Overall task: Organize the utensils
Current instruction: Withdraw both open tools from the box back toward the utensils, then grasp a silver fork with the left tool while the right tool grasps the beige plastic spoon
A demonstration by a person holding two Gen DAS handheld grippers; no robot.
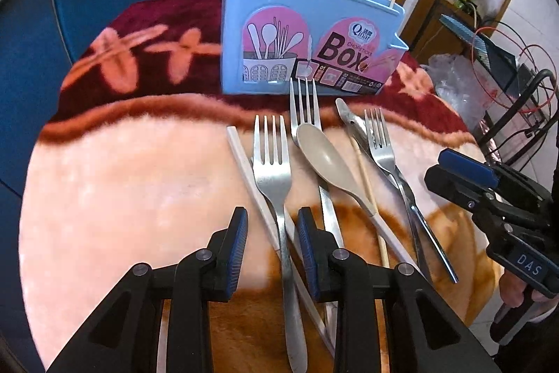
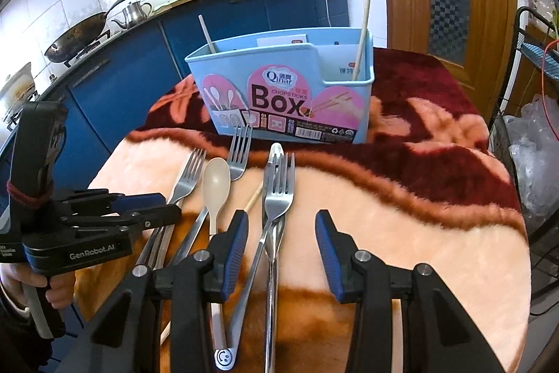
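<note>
The left hand-held gripper [image 1: 272, 233] hangs spread over the handle of a fork [image 1: 272, 170] and a white chopstick [image 1: 244, 170], pinching nothing. The right hand-held gripper [image 2: 281, 250] is spread too, above a fork [image 2: 277, 194] lying on metal tongs [image 2: 276, 233]. The utensils, with a beige spoon [image 1: 328, 163], lie together on the blanket-covered worktop [image 1: 122, 180], just before the blue box [image 1: 307, 34], which holds two chopsticks.
</note>
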